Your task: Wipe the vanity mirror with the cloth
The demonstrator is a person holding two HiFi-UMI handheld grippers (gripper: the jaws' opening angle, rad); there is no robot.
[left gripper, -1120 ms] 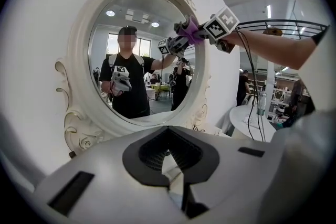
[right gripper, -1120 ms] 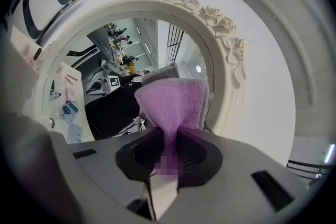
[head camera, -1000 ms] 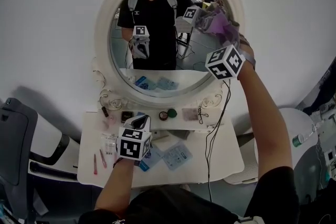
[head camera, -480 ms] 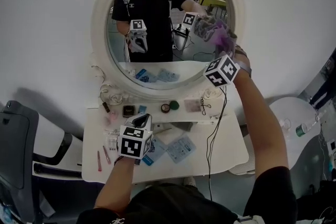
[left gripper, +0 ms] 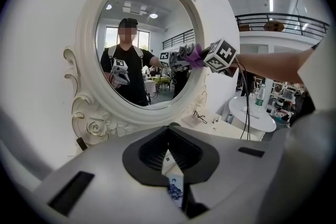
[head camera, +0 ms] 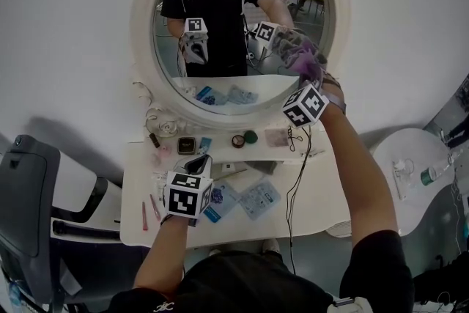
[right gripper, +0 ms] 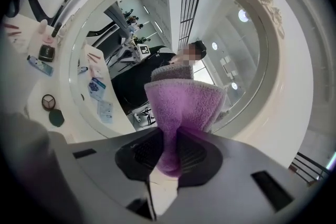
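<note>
While left gripper (head camera: 193, 171), jaws together and empty, hangs over desk (head camera: 316, 210), right gripper (head camera: 311, 75), pinching purple cloth (head camera: 302, 53), has slid lower along vanity mirror (head camera: 220, 88)'s right edge: wiping under way.

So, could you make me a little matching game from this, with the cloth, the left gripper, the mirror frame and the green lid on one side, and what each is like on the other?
Things:
1. cloth
2. left gripper
3. mirror frame
4. green lid

Descriptions:
A. white, carved with roses
B. lying on the table
C. purple, pinched in the right gripper
D. shut, holding nothing

Pairs: 1-C, 2-D, 3-A, 4-B.
</note>
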